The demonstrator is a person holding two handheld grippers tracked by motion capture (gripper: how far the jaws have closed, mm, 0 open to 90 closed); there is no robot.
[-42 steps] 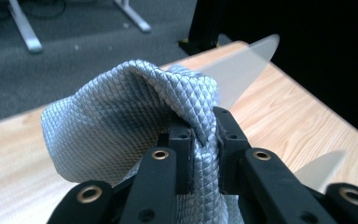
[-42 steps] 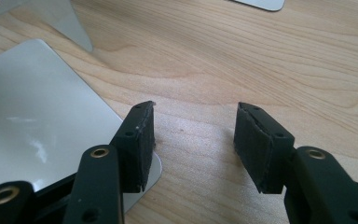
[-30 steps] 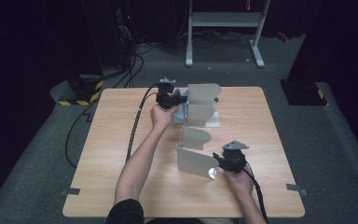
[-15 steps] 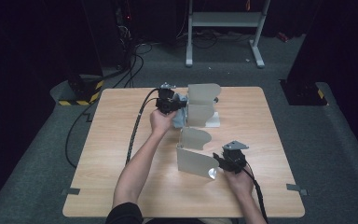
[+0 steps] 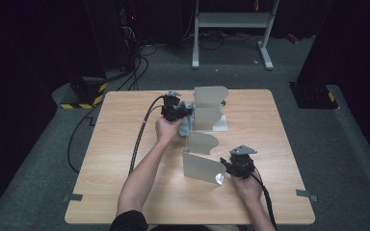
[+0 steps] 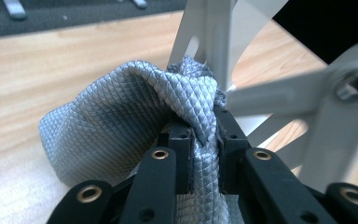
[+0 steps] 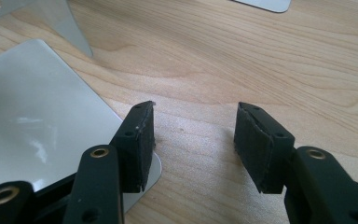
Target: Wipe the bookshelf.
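The L gripper (image 5: 185, 111) is clenched on a bunched grey cloth (image 6: 121, 121); in the left gripper view the 2 pads pinch a fold of the quilted weave tight between them, w/ the rest of the cloth ballooning out to the left over the wood. Compared w/ 1 sec ago in the high view, the L hand (image 5: 166, 129) sits a bit lower and closer to the far metal bookend (image 5: 211, 101), so the cloth is now pressed up against the bookend's upright plate near its base rather than higher on it. That reads as a wiping stroke running down the plate, prob. near the bottom of its pass.

The R gripper (image 7: 193, 140) hasn't shifted. Its jaws stand apart, nothing squeezed between them: the L pad rests by the rounded corner of the near bookend (image 7: 37, 121), the R pad over bare table (image 7: 270, 60). In the high view it sits just beside that near bookend (image 5: 202, 166), well apart from the far one.

So 1 bookend is being cleaned w/ the cloth; the 2nd looks untouched for now, w/ the R gripper waiting at it, maybe to steady it.
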